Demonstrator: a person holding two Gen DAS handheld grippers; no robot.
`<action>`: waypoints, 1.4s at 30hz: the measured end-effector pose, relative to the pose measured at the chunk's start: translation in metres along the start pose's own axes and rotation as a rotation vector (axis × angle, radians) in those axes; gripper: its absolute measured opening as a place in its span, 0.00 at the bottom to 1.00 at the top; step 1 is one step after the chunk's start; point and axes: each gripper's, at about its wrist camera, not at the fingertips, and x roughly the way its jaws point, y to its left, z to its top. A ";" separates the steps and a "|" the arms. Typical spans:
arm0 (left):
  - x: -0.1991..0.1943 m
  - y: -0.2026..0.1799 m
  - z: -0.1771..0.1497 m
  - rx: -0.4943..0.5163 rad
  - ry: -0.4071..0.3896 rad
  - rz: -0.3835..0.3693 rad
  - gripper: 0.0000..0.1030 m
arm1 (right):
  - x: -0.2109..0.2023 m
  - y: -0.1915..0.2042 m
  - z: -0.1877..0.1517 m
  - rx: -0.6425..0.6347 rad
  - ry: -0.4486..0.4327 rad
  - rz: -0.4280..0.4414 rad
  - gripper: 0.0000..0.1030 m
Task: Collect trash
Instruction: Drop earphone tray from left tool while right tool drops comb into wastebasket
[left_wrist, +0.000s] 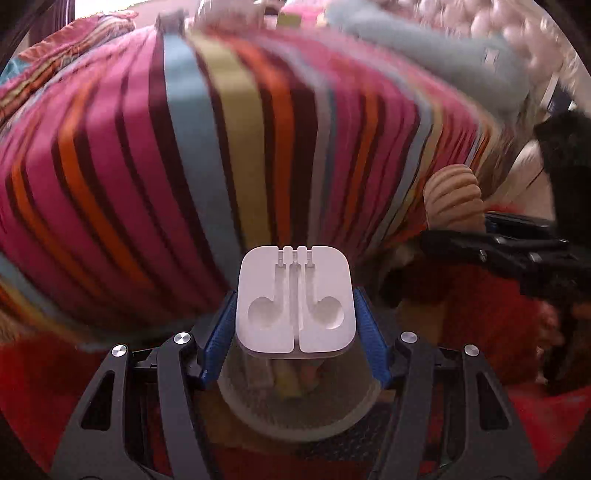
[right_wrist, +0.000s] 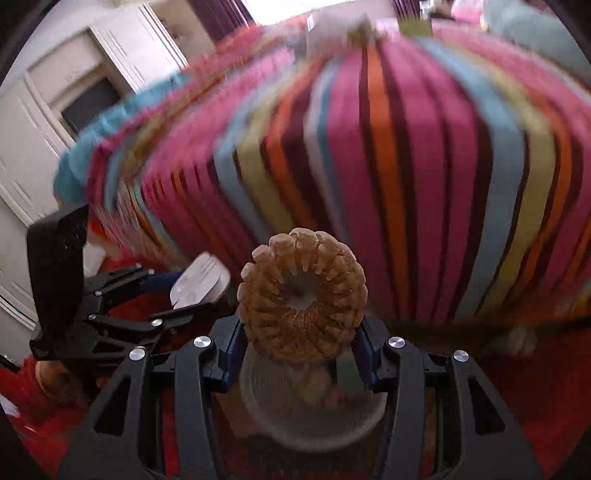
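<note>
White moulded plastic, an earphone holder (left_wrist: 295, 301) with two bud-shaped recesses, is seen in the left wrist view clamped between the blue ribbed pads (left_wrist: 221, 332) of the left tool (left_wrist: 295, 325). The jaws are drawn in partway and pressed on both sides of the holder. Behind it, a bed cover (left_wrist: 184, 147) striped in pink, orange, teal, olive and maroon is spread across most of the view, blurred. A pale blue cloth (left_wrist: 424, 40) is lying at the far edge of the bed. Red carpet (left_wrist: 37, 387) is visible below. At the right edge, the right tool (left_wrist: 476, 236) is seen from the side, with a ribbed tan corn cob (left_wrist: 452, 197) gripped in it.

In the right wrist view, the corn cob (right_wrist: 303, 295) is seen end-on, held between the blue pads (right_wrist: 364, 350) of the right tool (right_wrist: 301, 354), whose jaws are closed partway on its sides. The same striped bed cover (right_wrist: 406, 166) is filling the background, blurred. At the left, the left tool (right_wrist: 201, 295) is visible with the white earphone holder (right_wrist: 199, 280) in its grip. White panelled cupboards (right_wrist: 74, 74) are standing beyond the bed at the upper left, and red carpet (right_wrist: 535, 406) is seen underneath.
</note>
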 end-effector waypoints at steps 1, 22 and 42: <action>0.011 -0.002 -0.008 0.011 0.026 0.017 0.59 | 0.015 0.001 -0.011 -0.012 0.044 -0.024 0.46; 0.115 0.004 -0.063 -0.040 0.396 0.011 0.60 | 0.120 0.002 -0.069 -0.015 0.354 -0.097 0.48; 0.055 0.014 -0.029 -0.041 0.219 0.128 0.79 | 0.078 -0.010 -0.064 0.036 0.229 -0.107 0.67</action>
